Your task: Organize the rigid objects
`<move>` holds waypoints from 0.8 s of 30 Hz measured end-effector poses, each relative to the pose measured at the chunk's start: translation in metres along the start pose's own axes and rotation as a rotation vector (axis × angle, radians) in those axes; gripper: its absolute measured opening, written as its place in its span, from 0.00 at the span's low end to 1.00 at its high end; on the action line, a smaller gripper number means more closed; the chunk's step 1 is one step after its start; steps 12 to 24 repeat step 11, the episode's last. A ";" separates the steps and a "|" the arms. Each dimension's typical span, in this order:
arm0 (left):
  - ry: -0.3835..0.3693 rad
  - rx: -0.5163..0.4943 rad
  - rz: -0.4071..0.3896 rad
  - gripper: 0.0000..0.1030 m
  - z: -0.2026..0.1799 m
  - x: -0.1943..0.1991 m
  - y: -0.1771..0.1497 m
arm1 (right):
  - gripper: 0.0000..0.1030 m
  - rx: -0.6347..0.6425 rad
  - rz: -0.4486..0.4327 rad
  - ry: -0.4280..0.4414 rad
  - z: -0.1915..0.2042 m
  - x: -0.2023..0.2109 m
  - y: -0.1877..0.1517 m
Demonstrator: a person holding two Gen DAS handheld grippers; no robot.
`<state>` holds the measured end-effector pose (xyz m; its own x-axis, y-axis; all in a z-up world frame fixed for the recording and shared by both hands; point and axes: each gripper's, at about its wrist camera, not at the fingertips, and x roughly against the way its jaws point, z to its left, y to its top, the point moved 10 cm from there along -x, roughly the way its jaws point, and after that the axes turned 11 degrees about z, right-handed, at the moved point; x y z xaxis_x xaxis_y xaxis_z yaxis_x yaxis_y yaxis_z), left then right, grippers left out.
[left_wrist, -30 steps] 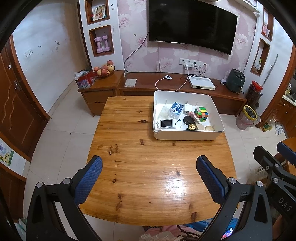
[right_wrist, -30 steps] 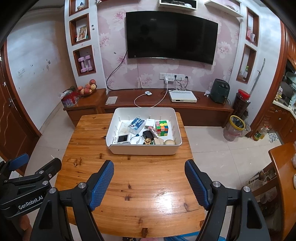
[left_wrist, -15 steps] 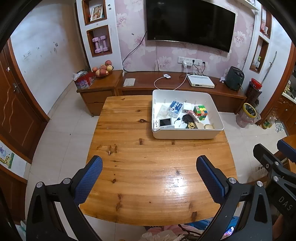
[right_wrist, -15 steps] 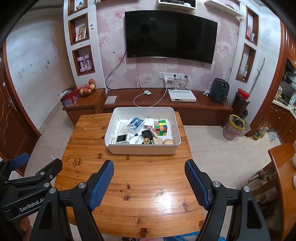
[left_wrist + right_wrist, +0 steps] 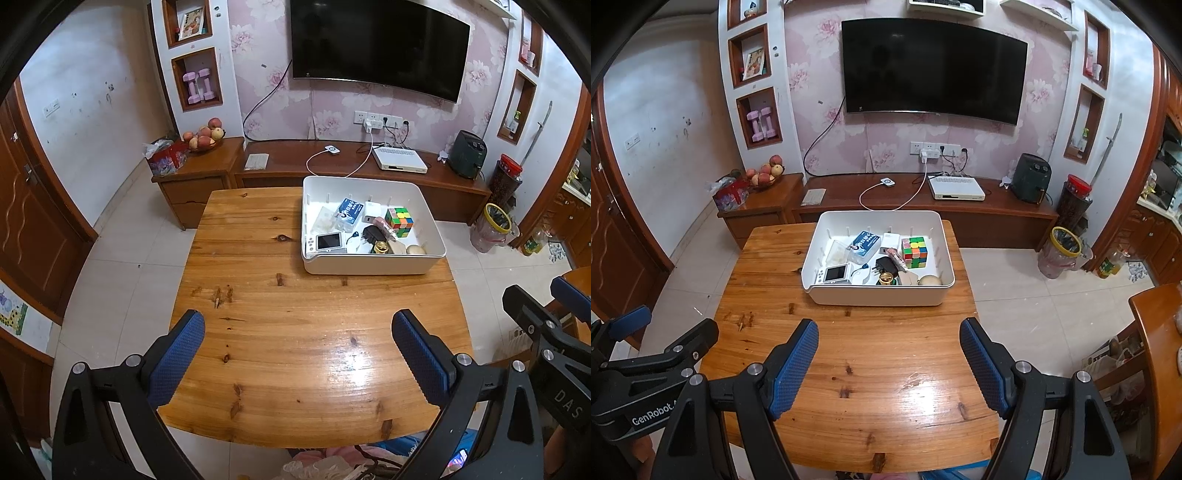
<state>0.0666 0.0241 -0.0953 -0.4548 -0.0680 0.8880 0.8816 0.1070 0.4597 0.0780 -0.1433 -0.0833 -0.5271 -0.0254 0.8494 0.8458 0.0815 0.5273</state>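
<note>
Both sets of tongs hang wide and empty over the near end of the bench (image 5: 886,369), left tongs (image 5: 297,354) and right tongs (image 5: 888,363) side by side, nothing between the blue pads (image 5: 794,369). Straight ahead of your right tongs, well apart from them, sits the white bin (image 5: 879,295) at the far end of the bench; from your left tongs it lies ahead and off to the right. Everything rigid is piled inside it: nearest you, the small white camera (image 5: 836,275), the gold-topped bottle (image 5: 886,277) and the pale round piece (image 5: 930,280); behind them the black charger plug (image 5: 884,265), the colour cube (image 5: 914,252) and the blue-and-white box (image 5: 864,243). Here's your risk: those near items hide behind the bin's front wall, so a low approach could clip the rim and shove the bin toward the far edge. The plug's cord could drag a neighbour out with it, and the cube sits tight against the pink item, so wide tongs may catch both.
</note>
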 end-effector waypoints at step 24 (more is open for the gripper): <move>0.001 0.000 0.003 0.98 0.000 -0.001 0.000 | 0.77 0.000 0.002 0.001 0.000 0.001 0.001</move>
